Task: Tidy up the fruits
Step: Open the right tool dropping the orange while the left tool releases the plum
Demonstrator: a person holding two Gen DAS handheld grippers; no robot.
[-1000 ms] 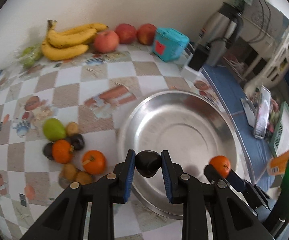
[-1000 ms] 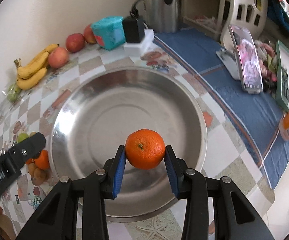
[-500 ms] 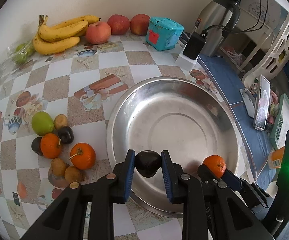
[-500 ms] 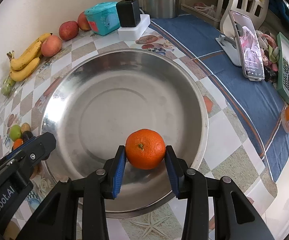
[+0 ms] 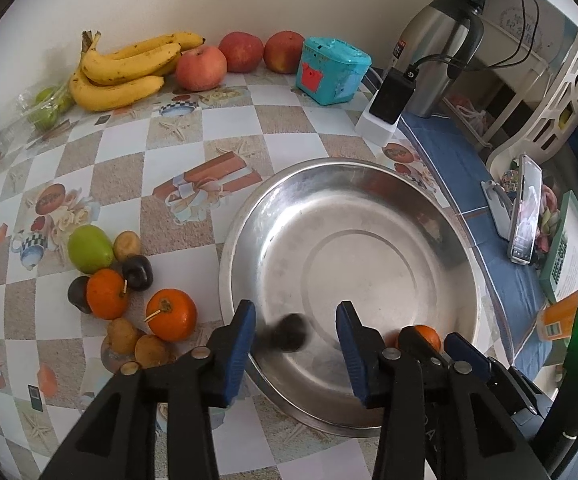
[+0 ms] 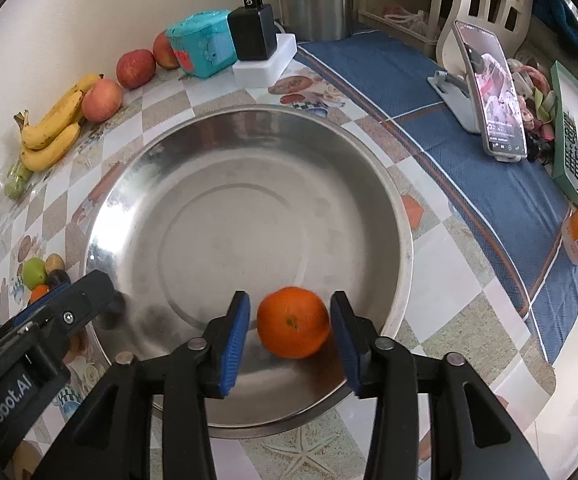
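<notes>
1. Left gripper [image 5: 296,334] over the near rim of the steel bowl [image 5: 441,208], jaws opening, pads clear of the dark plum [image 5: 289,332], which shows blurred between them, nearer the left pad.
2. Right gripper [image 6: 289,330] just beside it, jaws opening too; orange [image 6: 293,322] between the blue pads, a gap on the left side, contact on the right hard to tell, inside the bowl's near edge.
3. Left of the bowl on the checked tabletop [image 5: 101,160], a loose cluster: green fruit [image 5: 89,249], two more oranges [image 5: 107,294], two dark plums [image 5: 137,273] and several small brown fruits [image 5: 127,243], most touching.
4. Right of the bowl, blue cloth [image 6: 461,176] carrying a phone on a stand [image 6: 489,92].
5. Farther back, white power block with a black charger [image 5: 391,96].
6. Along the wall, bananas [image 5: 125,70], three apples [image 5: 201,68], a teal box [image 5: 331,70] and a steel kettle [image 5: 437,64].
</notes>
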